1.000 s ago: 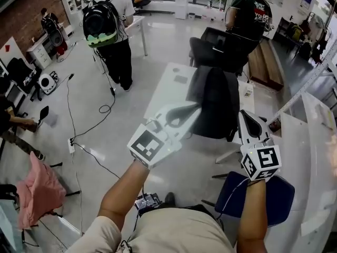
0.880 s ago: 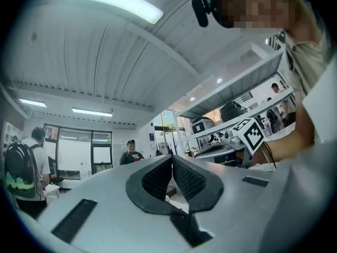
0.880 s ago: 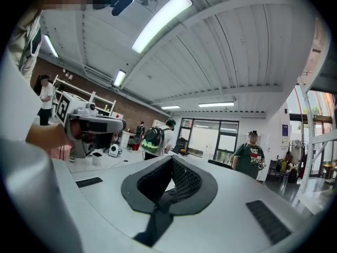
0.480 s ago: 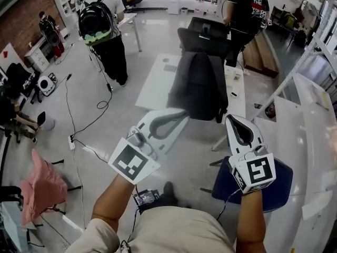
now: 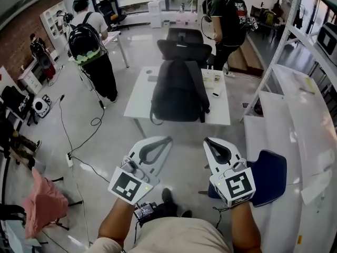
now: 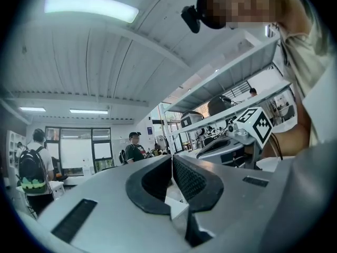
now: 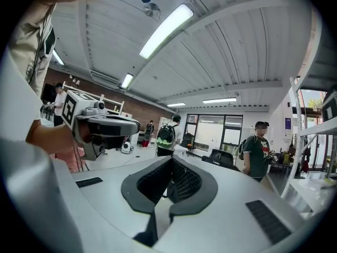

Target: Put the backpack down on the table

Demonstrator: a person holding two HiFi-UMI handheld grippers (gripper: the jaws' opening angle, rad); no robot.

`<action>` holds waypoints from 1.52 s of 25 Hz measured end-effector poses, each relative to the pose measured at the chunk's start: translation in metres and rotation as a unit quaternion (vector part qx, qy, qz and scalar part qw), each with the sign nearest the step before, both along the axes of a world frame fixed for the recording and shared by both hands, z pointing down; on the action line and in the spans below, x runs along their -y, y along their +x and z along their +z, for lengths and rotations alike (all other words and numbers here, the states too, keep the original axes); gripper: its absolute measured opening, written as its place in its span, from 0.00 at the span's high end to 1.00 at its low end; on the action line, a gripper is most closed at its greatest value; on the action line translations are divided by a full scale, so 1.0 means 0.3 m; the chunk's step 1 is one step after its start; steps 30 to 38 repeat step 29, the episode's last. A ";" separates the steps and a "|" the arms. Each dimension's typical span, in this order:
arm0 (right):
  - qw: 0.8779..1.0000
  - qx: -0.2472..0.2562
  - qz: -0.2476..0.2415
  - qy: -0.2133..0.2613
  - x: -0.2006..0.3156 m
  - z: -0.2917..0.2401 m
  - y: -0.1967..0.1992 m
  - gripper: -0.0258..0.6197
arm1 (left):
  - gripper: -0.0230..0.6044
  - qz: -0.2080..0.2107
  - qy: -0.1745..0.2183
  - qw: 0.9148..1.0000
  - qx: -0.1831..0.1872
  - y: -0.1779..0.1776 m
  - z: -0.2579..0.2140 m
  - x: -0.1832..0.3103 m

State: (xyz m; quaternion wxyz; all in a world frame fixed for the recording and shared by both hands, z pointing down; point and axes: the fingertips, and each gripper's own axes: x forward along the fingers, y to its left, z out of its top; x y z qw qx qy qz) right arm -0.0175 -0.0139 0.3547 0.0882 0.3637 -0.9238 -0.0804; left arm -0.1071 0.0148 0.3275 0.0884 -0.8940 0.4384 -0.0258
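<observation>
A black backpack (image 5: pixel 179 88) stands upright on the white table (image 5: pixel 141 96), its straps hanging at both sides. My left gripper (image 5: pixel 168 138) is shut and empty, held well short of the table's near edge. Beside it my right gripper (image 5: pixel 207 140) is also shut with nothing in it. Neither touches the backpack. In the left gripper view the left gripper (image 6: pixel 171 157) shows its pads pressed together, with the right gripper's marker cube (image 6: pixel 257 125) to its right. The right gripper view shows the right gripper (image 7: pixel 171 160) with closed pads too, and the backpack is hidden there.
A black office chair (image 5: pixel 183 42) stands behind the table. A blue chair seat (image 5: pixel 269 174) is under my right hand, and white shelving (image 5: pixel 295 115) runs along the right. Two people (image 5: pixel 90 49) (image 5: pixel 226 17) stand farther back. Cables (image 5: pixel 79 141) trail over the floor at the left.
Both grippers have drawn back toward me, away from the backpack. The backpack, earlier right at their tips, now stands alone on the table farther off.
</observation>
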 end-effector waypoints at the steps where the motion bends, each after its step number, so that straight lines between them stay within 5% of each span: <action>1: 1.000 0.000 -0.001 -0.003 -0.018 0.008 0.007 0.92 | 0.93 -0.003 -0.003 1.000 -0.002 0.002 0.006 -0.013; 38: 1.000 -0.013 0.007 -0.013 -0.152 0.047 0.054 0.92 | 0.93 -0.022 -0.018 1.000 -0.006 -0.003 0.052 -0.138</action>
